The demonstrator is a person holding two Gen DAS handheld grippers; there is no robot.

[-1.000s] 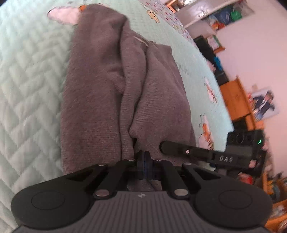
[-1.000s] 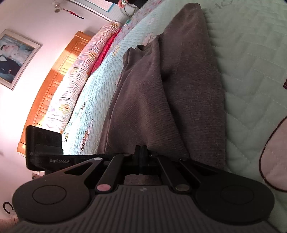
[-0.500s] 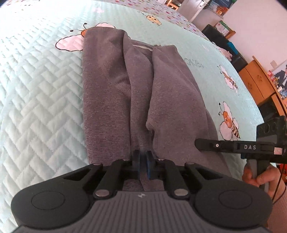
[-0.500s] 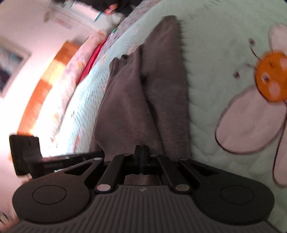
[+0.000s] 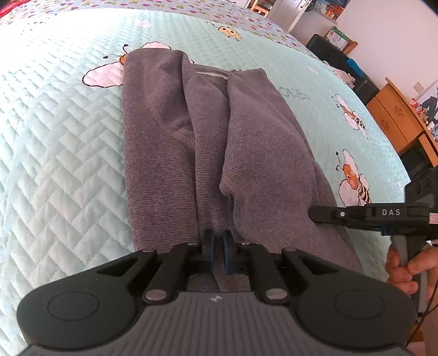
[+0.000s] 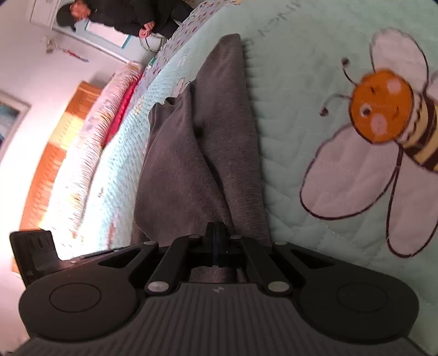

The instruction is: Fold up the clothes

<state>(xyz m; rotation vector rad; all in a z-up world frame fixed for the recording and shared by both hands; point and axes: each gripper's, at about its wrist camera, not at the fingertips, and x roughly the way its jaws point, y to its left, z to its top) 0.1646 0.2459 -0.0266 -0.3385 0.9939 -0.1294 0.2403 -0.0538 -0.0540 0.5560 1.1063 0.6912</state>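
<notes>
A grey knit garment lies lengthwise on the mint quilted bedspread, its sides folded inward into a long strip. My left gripper is at the near hem with its blue pads nearly closed on the cloth. My right gripper is shut on the same garment at the near hem. The right gripper also shows in the left wrist view at the garment's right edge, held by a hand.
The bedspread has bee prints. Pillows and a wooden headboard lie along the bed's far side. A person in black sits beyond the bed. Wooden drawers stand by the wall.
Both grippers have pulled the near hem back along the bed, so the garment lies flatter and longer. The left pads now show a small gap. The right gripper swung right, baring a bee print.
</notes>
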